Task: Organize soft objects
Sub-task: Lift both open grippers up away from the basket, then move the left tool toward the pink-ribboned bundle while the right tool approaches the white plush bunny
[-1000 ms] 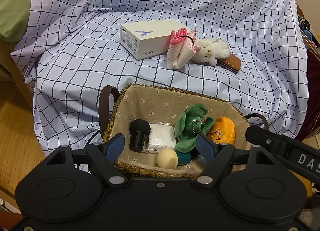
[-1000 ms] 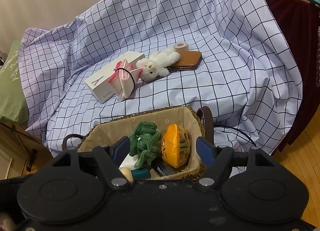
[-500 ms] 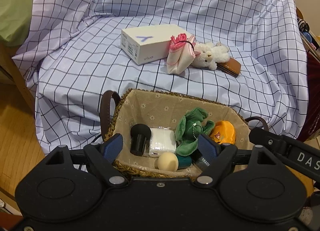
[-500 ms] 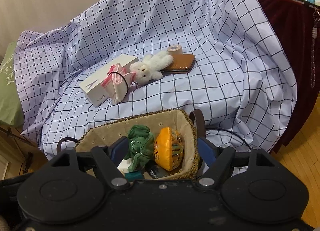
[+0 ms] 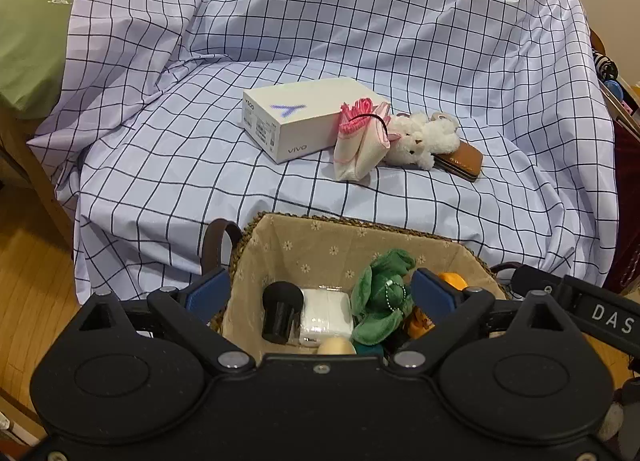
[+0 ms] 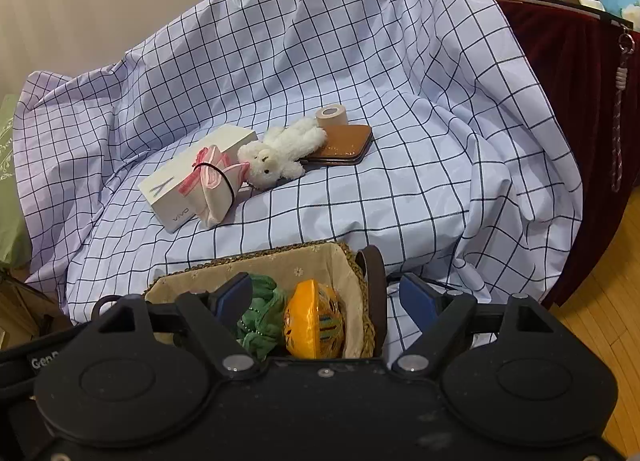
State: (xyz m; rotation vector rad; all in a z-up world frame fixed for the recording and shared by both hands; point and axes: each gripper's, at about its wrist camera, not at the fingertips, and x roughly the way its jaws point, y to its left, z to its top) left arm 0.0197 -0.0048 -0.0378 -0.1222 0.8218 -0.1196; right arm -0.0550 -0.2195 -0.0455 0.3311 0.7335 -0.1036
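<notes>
Left hand-held gripper (image 5: pixel 320 291) and right hand-held gripper (image 6: pixel 326 297), jaws opening, hold nothing above the basket (image 5: pixel 360 235), which has the green plush (image 5: pixel 384 293). White plush (image 5: pixel 420 139) and pink pouch (image 5: pixel 360 145) remain mid-sheet (image 5: pixel 160 165).

We've got a white sheet (image 5: pixel 360 41) with a dark grid, a tan basket (image 5: pixel 340 249) lining with tiny white flowers, a green plush (image 5: pixel 380 293), an orange toy (image 6: pixel 314 319), and a white bunny (image 6: pixel 276 157).

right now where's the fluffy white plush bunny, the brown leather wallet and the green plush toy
fluffy white plush bunny (image 6: pixel 276 157), right wrist view, its body
brown leather wallet (image 6: pixel 346 143), right wrist view, top face
green plush toy (image 5: pixel 380 293), left wrist view, its middle
</notes>
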